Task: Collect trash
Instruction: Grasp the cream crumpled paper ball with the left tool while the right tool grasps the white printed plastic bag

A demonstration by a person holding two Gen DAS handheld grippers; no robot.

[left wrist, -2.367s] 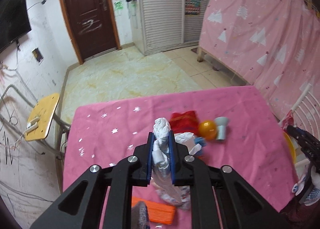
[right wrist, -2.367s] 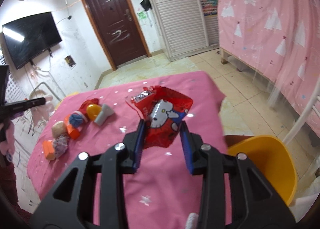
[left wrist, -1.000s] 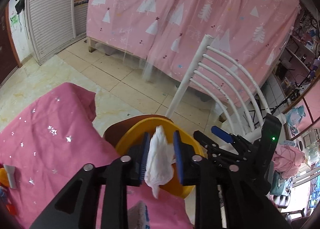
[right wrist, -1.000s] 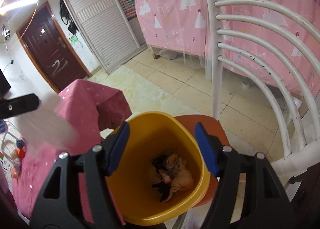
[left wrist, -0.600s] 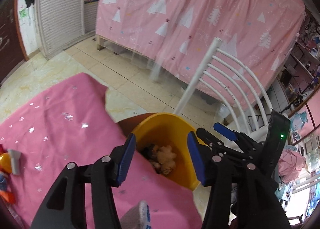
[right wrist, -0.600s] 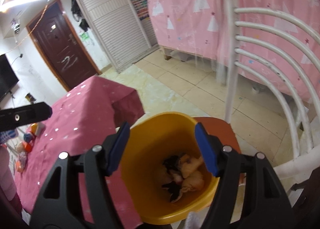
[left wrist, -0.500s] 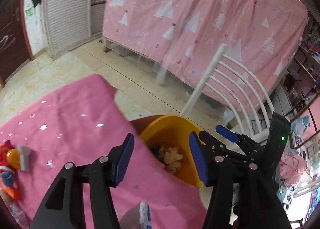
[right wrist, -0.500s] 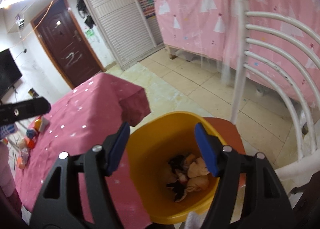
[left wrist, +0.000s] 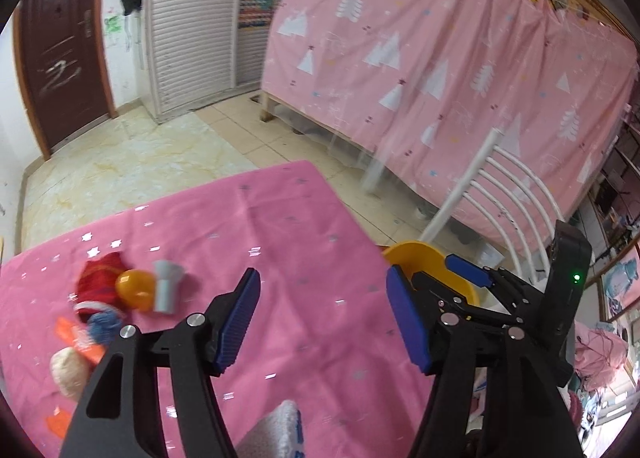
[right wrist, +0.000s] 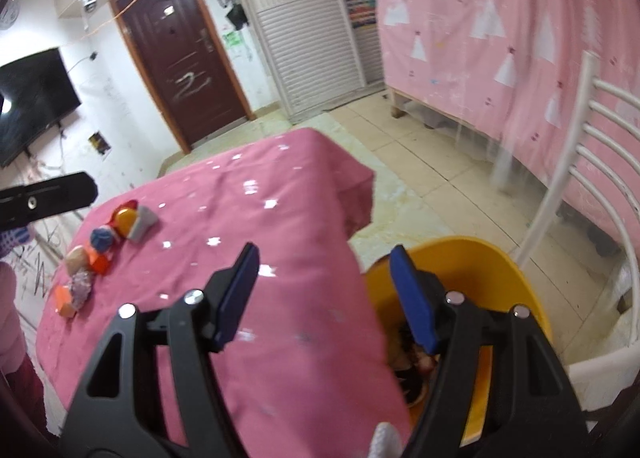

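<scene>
My left gripper [left wrist: 324,318] is open and empty above the pink tablecloth [left wrist: 288,242]. My right gripper [right wrist: 324,294] is open and empty, over the table's right edge beside the yellow bin [right wrist: 484,258]; it also shows in the left wrist view [left wrist: 464,278]. The bin [left wrist: 416,252] holds crumpled trash [right wrist: 412,370]. A cluster of trash lies at the table's left: a red wrapper [left wrist: 98,278], an orange ball [left wrist: 134,288], a grey cup [left wrist: 166,284], a blue wad [left wrist: 104,324], an orange piece [left wrist: 74,336] and a pale lump [left wrist: 68,372]. The cluster shows in the right wrist view [right wrist: 104,242].
A white slatted chair [left wrist: 500,197] stands right of the bin, in front of a pink curtain [left wrist: 440,57]. A tiled floor [left wrist: 132,161], a dark door [left wrist: 60,45] and a louvred cabinet [left wrist: 192,17] lie beyond the table. A TV [right wrist: 32,97] hangs on the left wall.
The left gripper let a white tissue go over the bin, opened, and swung back left over the table. The right gripper dropped the red wrapper in the bin and stays open, turning toward the table.
</scene>
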